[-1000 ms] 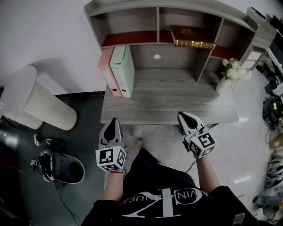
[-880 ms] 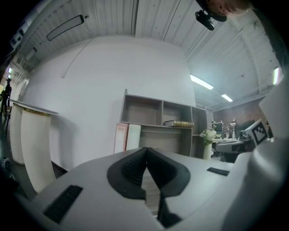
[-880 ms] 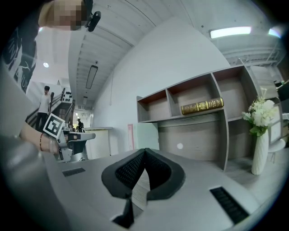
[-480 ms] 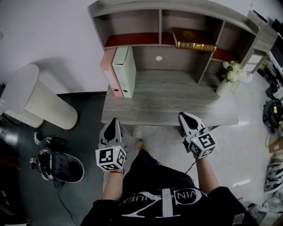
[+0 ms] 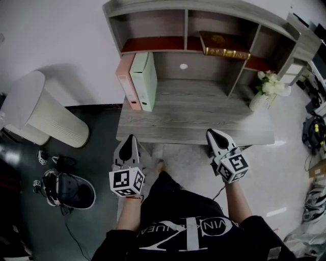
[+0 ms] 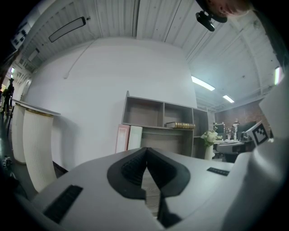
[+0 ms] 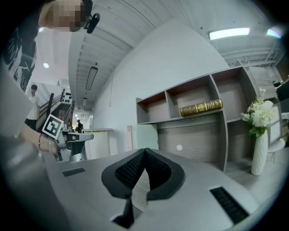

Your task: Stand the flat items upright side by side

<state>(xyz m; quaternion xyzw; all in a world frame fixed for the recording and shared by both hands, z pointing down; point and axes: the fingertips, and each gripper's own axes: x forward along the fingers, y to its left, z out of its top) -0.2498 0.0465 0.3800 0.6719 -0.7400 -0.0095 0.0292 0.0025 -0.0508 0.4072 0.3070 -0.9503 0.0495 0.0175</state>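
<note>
Two flat file boxes stand upright side by side at the desk's left end: a pink one (image 5: 125, 80) (image 6: 122, 138) and a pale green one (image 5: 145, 79) (image 6: 134, 137) (image 7: 145, 136). A dark book with gilt edges (image 5: 224, 44) (image 7: 201, 107) lies flat on the shelf above. My left gripper (image 5: 131, 140) (image 6: 146, 151) hangs before the desk's front edge at the left, shut and empty. My right gripper (image 5: 212, 134) (image 7: 145, 151) hovers in front of the desk's right half, also shut with nothing held.
The grey wooden desk (image 5: 193, 122) carries a shelf unit (image 5: 186, 10) with several compartments. A white vase with flowers (image 5: 266, 87) (image 7: 260, 135) stands at the desk's right end. A cream ribbed cylinder (image 5: 43, 117) (image 6: 34, 149) and a helmet (image 5: 69, 191) are on the floor at left.
</note>
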